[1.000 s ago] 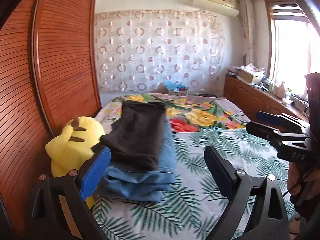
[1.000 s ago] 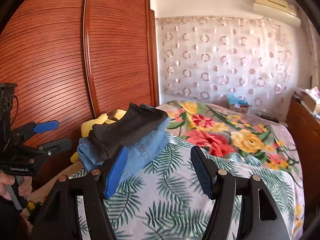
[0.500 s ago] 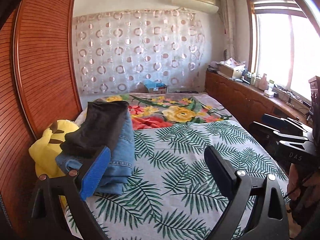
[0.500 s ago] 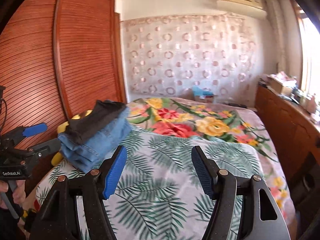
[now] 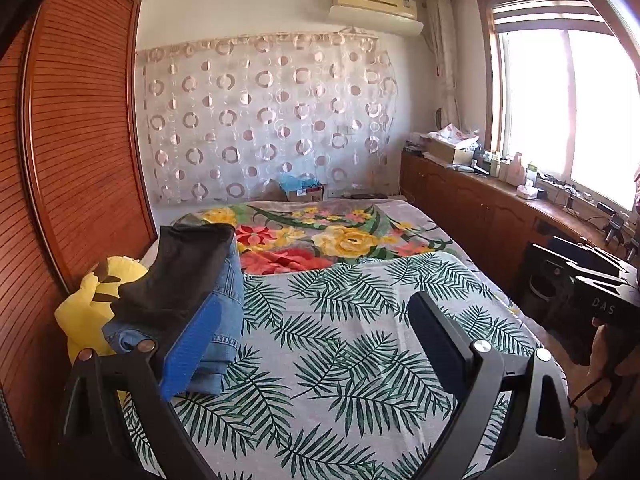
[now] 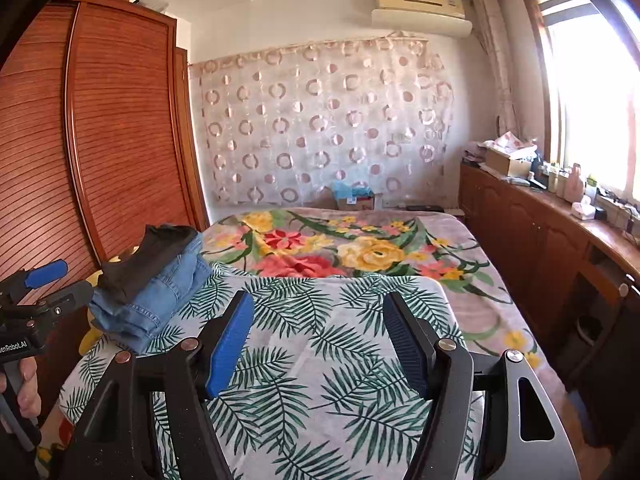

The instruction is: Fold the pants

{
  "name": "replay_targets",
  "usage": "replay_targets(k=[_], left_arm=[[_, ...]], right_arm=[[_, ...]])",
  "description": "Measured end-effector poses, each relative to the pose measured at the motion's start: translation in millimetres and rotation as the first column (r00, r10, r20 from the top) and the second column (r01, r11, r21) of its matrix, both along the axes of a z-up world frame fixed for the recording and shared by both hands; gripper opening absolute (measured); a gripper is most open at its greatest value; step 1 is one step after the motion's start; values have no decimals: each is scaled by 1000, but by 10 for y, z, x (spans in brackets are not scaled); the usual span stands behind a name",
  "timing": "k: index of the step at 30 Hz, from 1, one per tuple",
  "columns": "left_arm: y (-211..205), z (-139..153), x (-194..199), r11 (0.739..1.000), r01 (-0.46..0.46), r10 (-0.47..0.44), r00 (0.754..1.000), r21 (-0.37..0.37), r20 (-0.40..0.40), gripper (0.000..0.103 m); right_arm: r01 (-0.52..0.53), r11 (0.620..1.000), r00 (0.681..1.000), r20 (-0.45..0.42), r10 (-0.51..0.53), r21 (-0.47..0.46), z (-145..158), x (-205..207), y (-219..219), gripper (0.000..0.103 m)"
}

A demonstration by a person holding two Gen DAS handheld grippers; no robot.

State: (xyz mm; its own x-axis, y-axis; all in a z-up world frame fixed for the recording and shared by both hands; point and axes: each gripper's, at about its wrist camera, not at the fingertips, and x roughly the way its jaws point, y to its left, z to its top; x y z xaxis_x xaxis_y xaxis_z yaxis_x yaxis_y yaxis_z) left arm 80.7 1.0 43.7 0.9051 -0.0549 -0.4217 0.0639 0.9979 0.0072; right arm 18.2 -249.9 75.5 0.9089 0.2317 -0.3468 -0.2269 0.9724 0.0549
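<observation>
Left of the leaf-print sheet (image 6: 320, 360) we see folded black pants (image 6: 150, 258) stacked on folded jeans (image 6: 160, 300), beside a yellow plush toy (image 5: 86, 304). Over the sheet, our left gripper (image 5: 312, 344) and right gripper (image 6: 316, 340) both hang released, gripping nothing.

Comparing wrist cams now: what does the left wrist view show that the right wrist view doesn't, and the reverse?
Only the left wrist view shows most of the yellow plush toy beside the stack. Only the right wrist view shows the left gripper from outside, open, and the hand holding it. Both show the folded dark pants atop folded jeans, the leaf-print sheet and open, empty jaws.
</observation>
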Motion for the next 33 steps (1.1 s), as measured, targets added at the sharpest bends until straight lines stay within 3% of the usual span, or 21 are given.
replay_targets(k=[10,33], left_arm=[[-74,76,-86,1000,15,-15,1000,-5,20,95],[-79,76,-91,1000,15,-15,1000,-5,19,95]], right_arm=[[15,1000,999,35,-14,-6,-103,-215,27,69],[17,1000,999,43,-17,-7,-182,-160,-85,69]])
